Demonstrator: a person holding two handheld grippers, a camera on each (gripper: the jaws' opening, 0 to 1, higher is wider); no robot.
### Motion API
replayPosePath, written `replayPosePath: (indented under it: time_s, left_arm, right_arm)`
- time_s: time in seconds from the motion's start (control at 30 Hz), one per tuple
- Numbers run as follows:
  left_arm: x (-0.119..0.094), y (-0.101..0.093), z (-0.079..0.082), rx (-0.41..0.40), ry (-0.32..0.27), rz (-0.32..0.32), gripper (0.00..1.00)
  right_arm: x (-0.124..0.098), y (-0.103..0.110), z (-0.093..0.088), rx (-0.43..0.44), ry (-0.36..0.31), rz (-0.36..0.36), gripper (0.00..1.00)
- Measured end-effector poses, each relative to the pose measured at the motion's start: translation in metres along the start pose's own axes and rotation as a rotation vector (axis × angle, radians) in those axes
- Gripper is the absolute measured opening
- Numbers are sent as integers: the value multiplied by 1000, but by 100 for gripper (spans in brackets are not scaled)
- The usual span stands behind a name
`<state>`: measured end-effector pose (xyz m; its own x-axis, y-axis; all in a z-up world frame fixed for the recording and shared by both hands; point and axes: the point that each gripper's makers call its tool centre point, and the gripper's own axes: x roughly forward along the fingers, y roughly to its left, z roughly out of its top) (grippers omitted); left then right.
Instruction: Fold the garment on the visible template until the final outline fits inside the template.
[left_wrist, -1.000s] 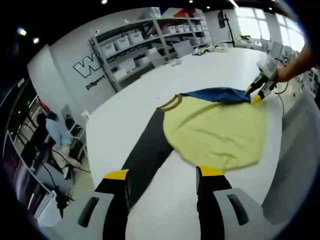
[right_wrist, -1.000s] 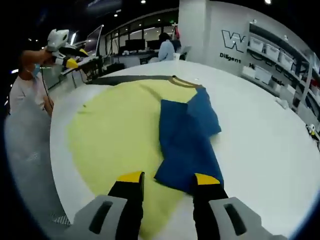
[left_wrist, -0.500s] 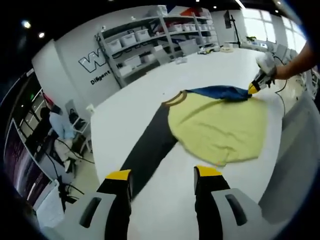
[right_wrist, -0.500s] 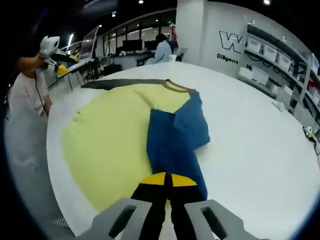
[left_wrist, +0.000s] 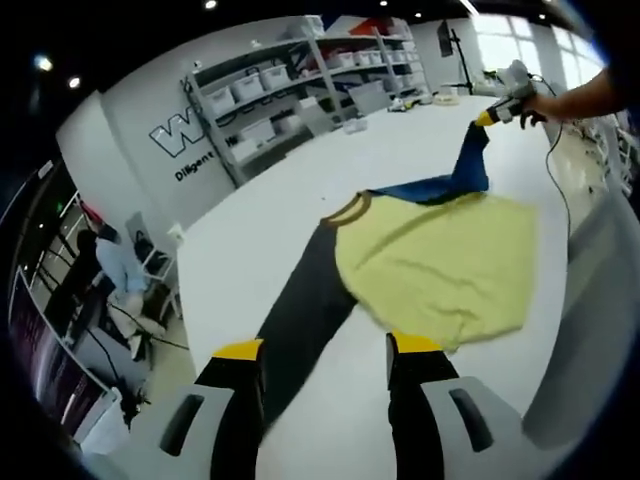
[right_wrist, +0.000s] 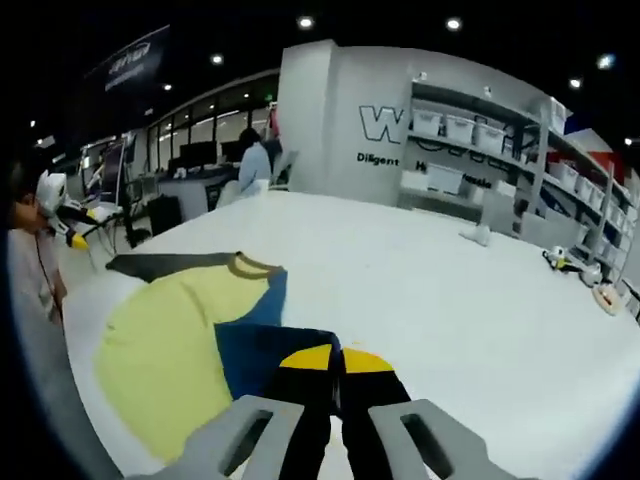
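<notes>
— Garment position?
— Garment (left_wrist: 430, 265) lies on the white tabletop (left_wrist: 260, 240); its blue sleeve (left_wrist: 470, 165) is lifted.
— Hand-held grippers?
— Right hand-held gripper (right_wrist: 327, 362) clamps that sleeve; left hand-held gripper (left_wrist: 322, 350) hangs spread, empty.

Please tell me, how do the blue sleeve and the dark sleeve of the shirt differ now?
The blue sleeve is raised off the table, pinched in the shut right tool; the dark sleeve lies flat on the table, and no tool holds it. The blue sleeve rises steeply towards the right tool, while the dark sleeve stretches out straight towards the open left tool. Both join the same yellow body.
</notes>
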<state>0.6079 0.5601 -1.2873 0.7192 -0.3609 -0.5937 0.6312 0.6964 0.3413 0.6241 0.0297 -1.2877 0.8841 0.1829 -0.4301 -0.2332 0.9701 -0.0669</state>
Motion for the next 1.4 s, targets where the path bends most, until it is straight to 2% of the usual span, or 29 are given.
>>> replayPosePath:
  time_s: [0.17,0.33,0.63,0.73,0.87,0.97,1.17,1.23,1.27,1.37,1.4]
  left_arm:
    - [5,3,8,4,-7,1,50]
    - [10,4,12,14,-4,-4,50]
    - [13,0,17,25,5,-10,50]
    - [13,-1,17,17,7,-10,50]
    - [15,-3,12,4,19,-8,50]
    - [16,-8,8,-12,32,-8,50]
    - [14,-16,3,-37,60,-7,50]
    - [13,-18,1,-36,73,-10,50]
    - [13,-18,0,-34,78,-11,50]
    - [15,-15,-1,-37,88,-13,51]
    - [16,-13,-1,-37,89,-11,51]
  right_arm:
    - [-10,-42,4,72,-8,-75,0]
    - [-14,-72,3,125,7,-125,0]
    - [-2,-102,1,134,60,-150,0]
    - [1,-115,-6,162,91,-178,0]
    - [1,-129,-27,244,161,-223,0]
    - [5,-137,-39,283,193,-220,0]
    - [17,-147,-49,244,248,-212,0]
    - [20,-156,-49,141,248,-225,0]
    - [21,-160,-51,130,261,-241,0]
    - [22,-154,-55,161,266,-217,0]
    - [24,-154,-58,148,271,-217,0]
